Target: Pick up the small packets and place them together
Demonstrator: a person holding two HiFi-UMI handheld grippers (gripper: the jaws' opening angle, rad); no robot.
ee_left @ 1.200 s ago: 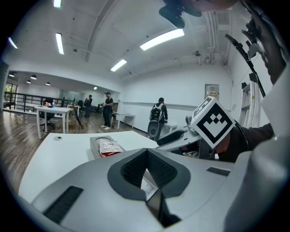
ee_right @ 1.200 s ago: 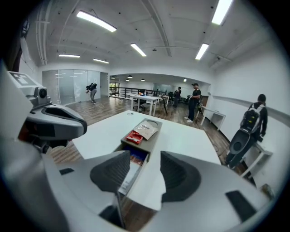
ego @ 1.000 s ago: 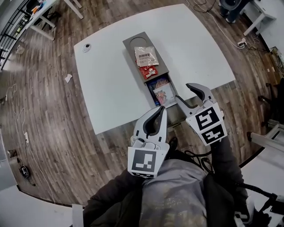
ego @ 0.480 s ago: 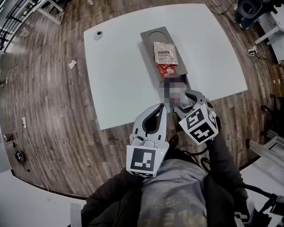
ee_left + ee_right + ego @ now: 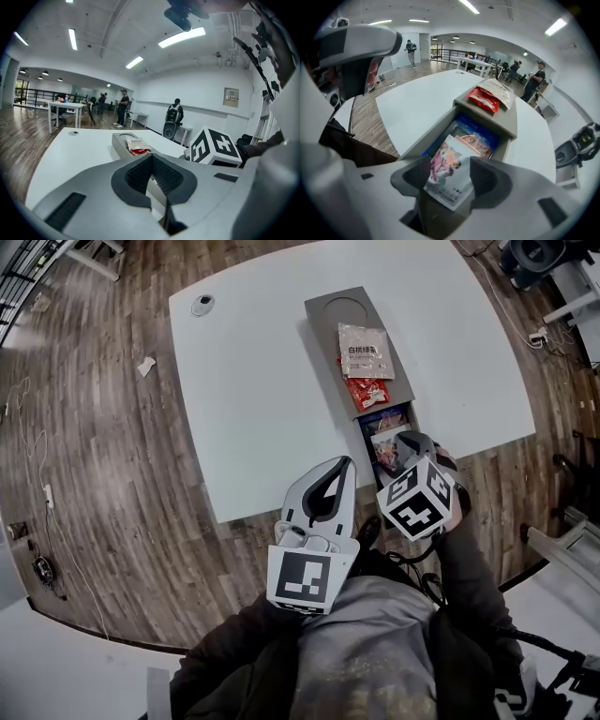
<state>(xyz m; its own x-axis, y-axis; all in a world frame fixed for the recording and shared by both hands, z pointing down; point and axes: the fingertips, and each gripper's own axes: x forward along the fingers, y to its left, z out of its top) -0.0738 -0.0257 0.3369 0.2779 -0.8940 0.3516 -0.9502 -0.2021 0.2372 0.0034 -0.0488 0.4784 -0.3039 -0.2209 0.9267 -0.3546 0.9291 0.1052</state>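
A grey box (image 5: 328, 329) on the white table (image 5: 253, 399) carries a beige packet (image 5: 366, 351) and a red packet (image 5: 367, 390) on its lid. Its drawer (image 5: 426, 138) is pulled out and holds a blue packet (image 5: 480, 133) with a pink-and-white packet (image 5: 449, 164) lying on it. My right gripper (image 5: 450, 180) points steeply down into the drawer. Its jaws have just been opening and straddle the pink-and-white packet without pressing on it. My left gripper (image 5: 325, 495) hangs shut and empty off the table's near edge, left of the drawer.
A small round object (image 5: 202, 304) lies at the table's far left corner. A scrap of paper (image 5: 145, 367) and a cable (image 5: 33, 442) lie on the wooden floor. Several people (image 5: 123, 107) and desks (image 5: 65, 110) stand far behind the table.
My right gripper has tipped downward and sunk over the open drawer, and its marker cube now faces the head camera. The left gripper has drifted slightly and stayed shut.
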